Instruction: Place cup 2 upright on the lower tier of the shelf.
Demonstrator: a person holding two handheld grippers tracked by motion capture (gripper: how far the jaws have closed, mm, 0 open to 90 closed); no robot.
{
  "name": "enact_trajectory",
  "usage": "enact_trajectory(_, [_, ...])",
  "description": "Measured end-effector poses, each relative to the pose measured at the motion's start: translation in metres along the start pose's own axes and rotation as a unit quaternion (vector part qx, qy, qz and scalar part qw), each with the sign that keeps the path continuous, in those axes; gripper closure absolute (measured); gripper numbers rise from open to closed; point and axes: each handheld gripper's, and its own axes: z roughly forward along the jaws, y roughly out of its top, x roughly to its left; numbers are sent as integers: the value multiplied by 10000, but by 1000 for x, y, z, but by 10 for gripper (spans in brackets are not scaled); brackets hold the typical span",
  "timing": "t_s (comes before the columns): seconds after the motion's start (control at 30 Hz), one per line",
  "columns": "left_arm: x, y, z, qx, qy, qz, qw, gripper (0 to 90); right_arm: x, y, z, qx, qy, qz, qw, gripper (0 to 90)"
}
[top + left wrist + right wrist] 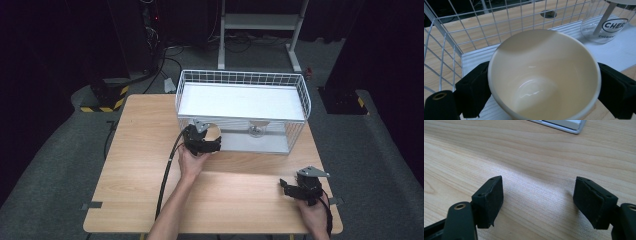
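Cream ceramic cup [544,75] clamped between the black pads of left gripper [202,141], held at near wall of white wire basket [295,80] beside clear glass jar [607,22], not yet set down; right gripper [539,200] idle, pads apart, over wooden table [536,157].

Printed on the clear glass jar [607,23] in the left gripper view: an oval logo reading "CHER", cut off at the frame edge, and below it smaller letters "CHERISH", partly cut off
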Motion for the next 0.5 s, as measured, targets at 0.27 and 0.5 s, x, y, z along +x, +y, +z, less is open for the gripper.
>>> enact_trajectory(0.27, [-1,0,-2,18,6,20,10000,82,0,0,0,1,0,1,10000,243])
enact_trajectory(0.5, [-1,0,-5,34,26,78,10000,63,0,0,0,1,0,2,10000,244])
